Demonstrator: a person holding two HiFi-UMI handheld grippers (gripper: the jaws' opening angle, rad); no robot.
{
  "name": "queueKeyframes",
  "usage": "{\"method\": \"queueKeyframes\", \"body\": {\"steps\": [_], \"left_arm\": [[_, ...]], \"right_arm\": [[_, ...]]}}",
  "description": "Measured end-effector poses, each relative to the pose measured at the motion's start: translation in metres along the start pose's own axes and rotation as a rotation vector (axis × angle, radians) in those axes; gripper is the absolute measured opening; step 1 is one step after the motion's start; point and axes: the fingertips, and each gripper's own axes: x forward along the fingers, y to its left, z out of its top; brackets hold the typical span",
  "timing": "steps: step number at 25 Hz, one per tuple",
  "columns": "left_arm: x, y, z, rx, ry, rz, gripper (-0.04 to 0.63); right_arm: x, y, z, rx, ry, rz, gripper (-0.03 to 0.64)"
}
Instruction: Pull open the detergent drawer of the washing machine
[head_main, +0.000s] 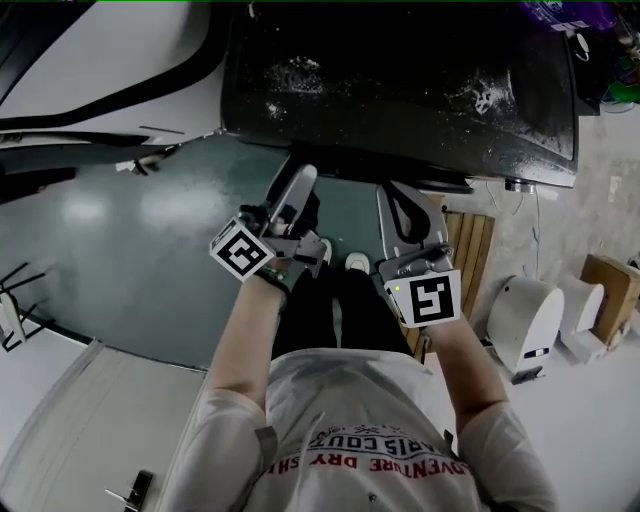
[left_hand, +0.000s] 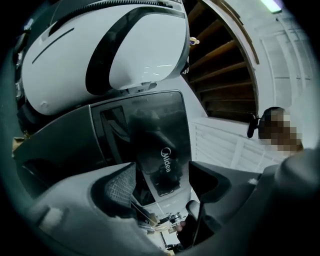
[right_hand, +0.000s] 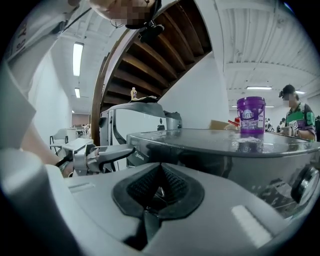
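Note:
The washing machine (head_main: 400, 80) is dark and glossy, its top filling the upper head view. My left gripper (head_main: 298, 192) reaches toward its front edge. In the left gripper view the gripper (left_hand: 165, 181) is rolled and open, and the dark front panel with a white logo (left_hand: 156, 142) shows in the gap, untouched by either pad. My right gripper (head_main: 397, 200) hangs just to the right of it, short of the machine. In the right gripper view it (right_hand: 160, 192) is shut with nothing in it, facing the machine's upper corner (right_hand: 225, 145). The left gripper (right_hand: 102, 154) shows there at the left.
A purple tub (right_hand: 251, 116) stands on the machine's top. A white round appliance (head_main: 525, 320) and a cardboard box (head_main: 610, 290) sit on the floor at the right, beside wooden slats (head_main: 470, 250). A staircase (right_hand: 150, 45) rises behind, and a person (right_hand: 296, 115) stands far right.

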Motion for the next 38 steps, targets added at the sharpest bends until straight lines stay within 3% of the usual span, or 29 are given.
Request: {"method": "queueKeyframes", "body": {"steps": [3, 6, 14, 27, 38], "left_arm": [[0.007, 0.001, 0.003, 0.063, 0.027, -0.033, 0.342], [0.012, 0.003, 0.002, 0.079, 0.047, -0.061, 0.342], [0.022, -0.001, 0.009, -0.051, -0.054, -0.175, 0.322], [0.021, -0.001, 0.008, -0.105, -0.041, -0.15, 0.308], [-0.019, -0.014, -0.007, -0.096, -0.05, -0.193, 0.282]], "right_arm": [[0.007, 0.004, -0.003, 0.039, 0.0, -0.003, 0.002], [0.011, 0.007, -0.006, 0.05, -0.002, -0.006, 0.002], [0.016, 0.007, -0.025, 0.048, 0.018, 0.001, 0.002], [0.006, 0.002, -0.032, 0.013, 0.025, -0.048, 0.002], [-0.017, -0.001, -0.039, 0.015, 0.03, -0.103, 0.002]]}}
